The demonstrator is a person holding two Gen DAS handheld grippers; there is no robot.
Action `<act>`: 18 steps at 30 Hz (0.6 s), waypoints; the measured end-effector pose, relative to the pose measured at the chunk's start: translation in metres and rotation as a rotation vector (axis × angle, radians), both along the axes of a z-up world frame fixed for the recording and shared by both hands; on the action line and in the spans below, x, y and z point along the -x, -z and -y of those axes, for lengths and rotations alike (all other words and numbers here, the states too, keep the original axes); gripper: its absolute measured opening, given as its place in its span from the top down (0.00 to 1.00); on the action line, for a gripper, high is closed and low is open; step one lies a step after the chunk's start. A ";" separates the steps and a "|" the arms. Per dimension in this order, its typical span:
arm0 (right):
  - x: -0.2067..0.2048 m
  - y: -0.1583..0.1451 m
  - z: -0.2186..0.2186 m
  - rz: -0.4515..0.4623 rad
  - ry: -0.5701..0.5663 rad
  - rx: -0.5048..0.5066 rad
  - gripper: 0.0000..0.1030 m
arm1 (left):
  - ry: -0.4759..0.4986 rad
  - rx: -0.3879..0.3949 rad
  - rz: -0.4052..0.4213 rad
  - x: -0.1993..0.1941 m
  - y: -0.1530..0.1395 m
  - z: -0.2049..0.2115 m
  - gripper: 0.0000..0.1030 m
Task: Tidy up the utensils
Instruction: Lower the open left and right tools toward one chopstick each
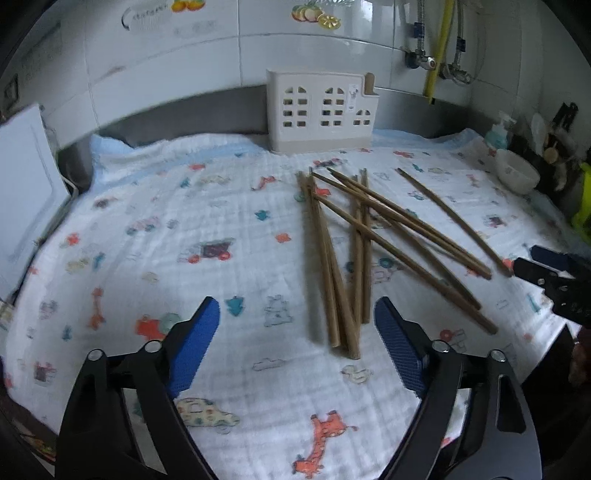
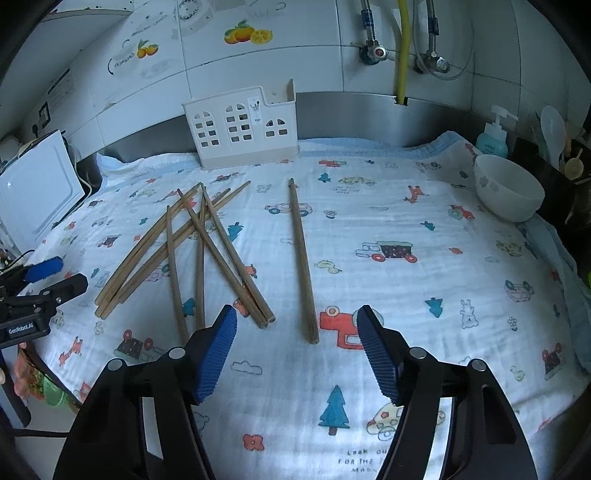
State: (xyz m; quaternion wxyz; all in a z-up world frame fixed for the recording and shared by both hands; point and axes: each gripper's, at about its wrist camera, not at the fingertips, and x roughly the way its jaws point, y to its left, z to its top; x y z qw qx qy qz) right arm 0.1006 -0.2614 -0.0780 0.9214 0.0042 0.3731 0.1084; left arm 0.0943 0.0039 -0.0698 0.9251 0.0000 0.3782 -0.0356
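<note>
**Chopsticks spread on the cloth, both tools wide apart**

On the far left a white board (image 2: 37, 184) leans at the edge of the worktop. The left tool (image 1: 295, 325) hangs low over the near side of the cloth (image 1: 147, 206). Its two blue pads (image 1: 195, 343) are wide apart and hold nothing.

Just past the left tool lies a pile of brown chopsticks (image 1: 354, 240). They cross over each other in a messy heap. Their thick ends point near and their thin tips point far. In the right wrist view the same pile (image 2: 199, 243) sits to the left.

One single chopstick (image 2: 303, 262) lies alone on the cloth, a little to the right of the pile. It is straight and not touching the others. Its near end rests just in front of the right tool (image 2: 295, 332). That tool is released too, with its pads spread and nothing between them.

Far back, near the wall, stands a cream holder (image 1: 321, 110) with little window holes. It is upright and well apart from the chopsticks. Nothing stands between the pile and the holder.

On the far right sits a white bowl (image 2: 509, 188). Behind it is a blue soap bottle (image 2: 493, 136).

The cloth is white with small cars, trees and animals on it. The wall (image 2: 258, 66) is white tile with fruit stickers (image 2: 247, 35). A yellow hose (image 2: 402, 48) and metal taps (image 2: 376, 51) hang on it.
</note>
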 end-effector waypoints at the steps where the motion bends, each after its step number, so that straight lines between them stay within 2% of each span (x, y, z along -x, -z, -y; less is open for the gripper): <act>1: -0.001 0.000 0.000 0.000 0.001 0.000 0.38 | -0.002 0.012 -0.004 -0.002 0.000 -0.001 0.19; 5: -0.006 0.003 -0.002 -0.009 0.001 0.000 0.38 | 0.003 -0.034 -0.012 -0.007 0.003 0.003 0.19; 8: -0.008 0.004 -0.002 -0.012 0.000 -0.001 0.38 | 0.023 0.016 -0.039 -0.011 0.007 0.000 0.19; 14: -0.012 0.006 -0.002 -0.017 0.002 -0.007 0.38 | 0.015 0.014 -0.039 -0.017 0.008 -0.003 0.20; 17: -0.015 0.008 -0.001 -0.023 0.004 -0.008 0.38 | 0.018 0.019 -0.048 -0.021 0.008 -0.005 0.38; 18: -0.016 0.009 -0.001 -0.026 0.005 -0.011 0.38 | 0.022 0.027 -0.054 -0.022 0.009 -0.005 0.52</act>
